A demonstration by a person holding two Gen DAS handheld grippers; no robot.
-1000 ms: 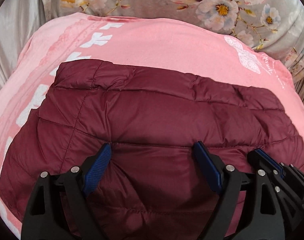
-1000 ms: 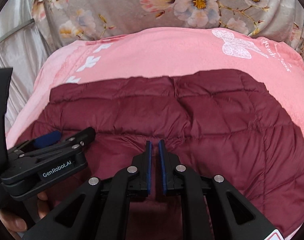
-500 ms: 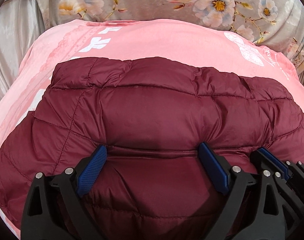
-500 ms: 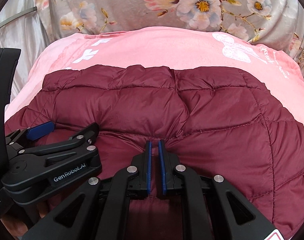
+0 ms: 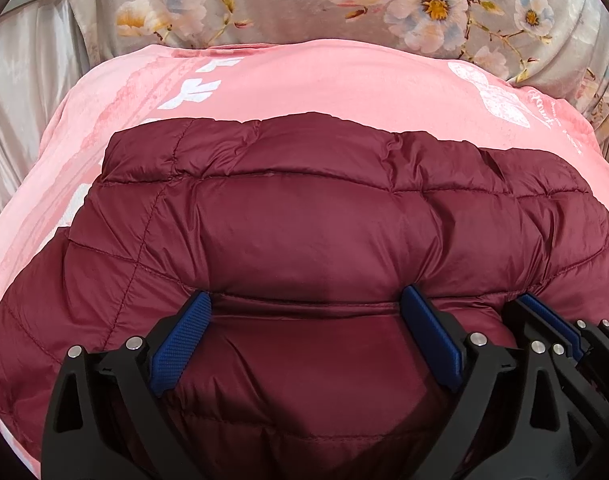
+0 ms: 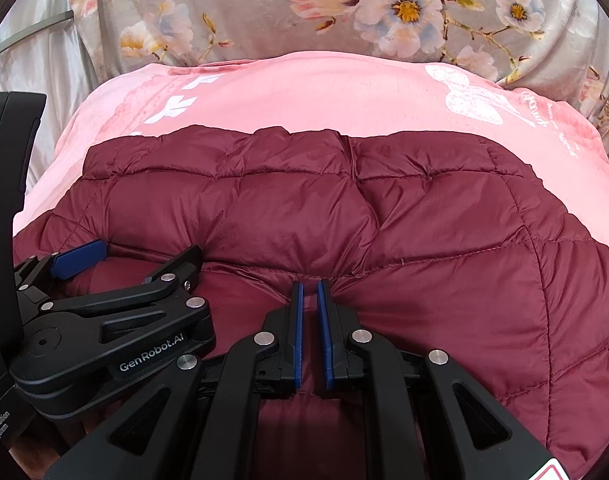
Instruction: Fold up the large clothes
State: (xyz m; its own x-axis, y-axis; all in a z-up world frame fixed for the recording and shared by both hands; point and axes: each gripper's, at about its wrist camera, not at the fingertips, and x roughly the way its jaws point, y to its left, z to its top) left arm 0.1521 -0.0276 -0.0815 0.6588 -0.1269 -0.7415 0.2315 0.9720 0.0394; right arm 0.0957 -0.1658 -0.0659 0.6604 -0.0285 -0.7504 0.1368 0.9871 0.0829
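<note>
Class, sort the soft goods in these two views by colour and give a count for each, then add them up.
Maroon: 1, the quilted jacket.
Pink: 1, the printed cover under it.
Grey floral: 1, the flowered fabric behind.
Silvery grey: 1, the plain cloth at far left.
Total: 4.

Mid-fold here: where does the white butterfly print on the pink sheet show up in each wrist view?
Left wrist: the white butterfly print sits upper right, on the pink sheet beyond the maroon jacket.
Right wrist: the print also sits upper right.
Shared landmark: the yellow-centred flower on the floral fabric above it.
</note>
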